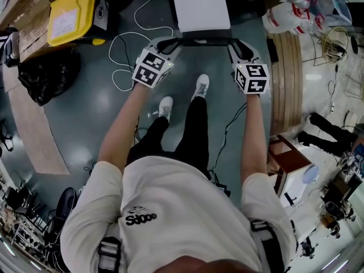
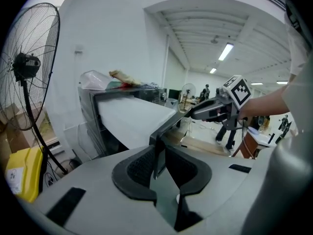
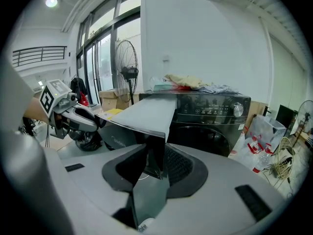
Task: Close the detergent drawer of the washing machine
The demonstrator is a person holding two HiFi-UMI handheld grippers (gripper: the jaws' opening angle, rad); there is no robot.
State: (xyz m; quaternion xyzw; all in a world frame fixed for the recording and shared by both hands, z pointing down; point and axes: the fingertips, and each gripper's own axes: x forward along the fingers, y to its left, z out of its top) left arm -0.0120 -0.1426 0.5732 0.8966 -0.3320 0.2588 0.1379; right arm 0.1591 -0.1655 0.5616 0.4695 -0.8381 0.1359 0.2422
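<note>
One detergent drawer (image 1: 200,4) stands pulled far out from the top front of the one black washing machine (image 3: 215,116). Two tools work it: the left tool (image 1: 172,43) pinches the left end of its dark front panel (image 1: 205,37), the right tool (image 1: 234,44) the right end, each part-closed on that panel. Both forearms (image 1: 122,129) reach forward, nearly parallel, tools tipped slightly downward

The detergent drawer (image 1: 200,4) juts forward from the washing machine (image 3: 215,116), left gripper (image 1: 170,42) on its front's left end, right gripper (image 1: 234,43) on the right, a pedestal fan (image 3: 126,72) left of the machine, clothes (image 3: 188,82) on top
</note>
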